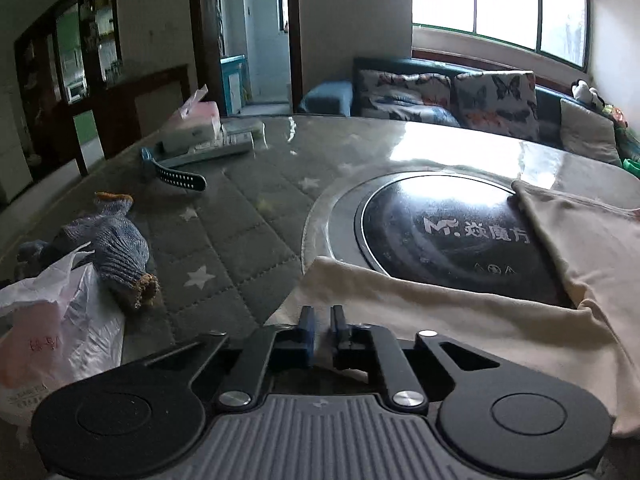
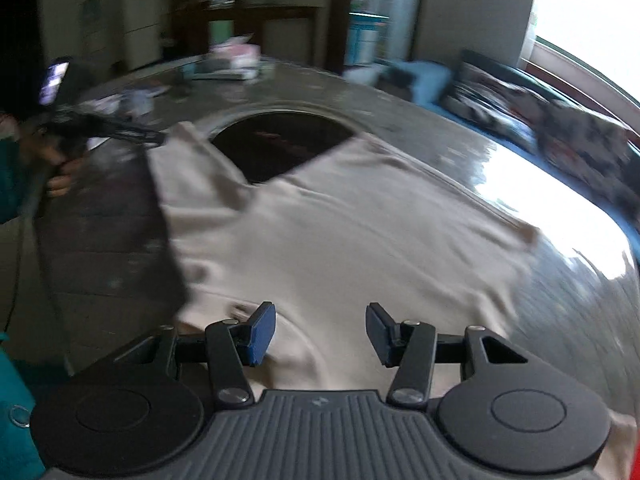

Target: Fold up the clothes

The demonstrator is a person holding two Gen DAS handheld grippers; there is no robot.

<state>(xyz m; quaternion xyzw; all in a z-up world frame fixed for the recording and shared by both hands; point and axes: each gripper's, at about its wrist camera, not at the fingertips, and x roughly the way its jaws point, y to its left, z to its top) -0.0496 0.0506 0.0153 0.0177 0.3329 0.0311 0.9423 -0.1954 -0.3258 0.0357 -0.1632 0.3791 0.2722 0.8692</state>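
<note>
While the left tool point(image 1: 322, 320) pinches the cream shirt point(image 1: 460, 312), the right tool point(image 2: 320, 330) gapes above it.

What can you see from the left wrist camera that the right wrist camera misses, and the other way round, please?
Only the left wrist view shows the knitted glove, the plastic bag, the watch strap and the shut left gripper at the shirt's edge. Only the right wrist view shows the open right gripper above the shirt and the person's hand. Both show the beige shirt, the black cooktop and the table.

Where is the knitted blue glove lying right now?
In the left wrist view, the glove lies left on the quilted table, beside a plastic bag, below the watch strap.
</note>
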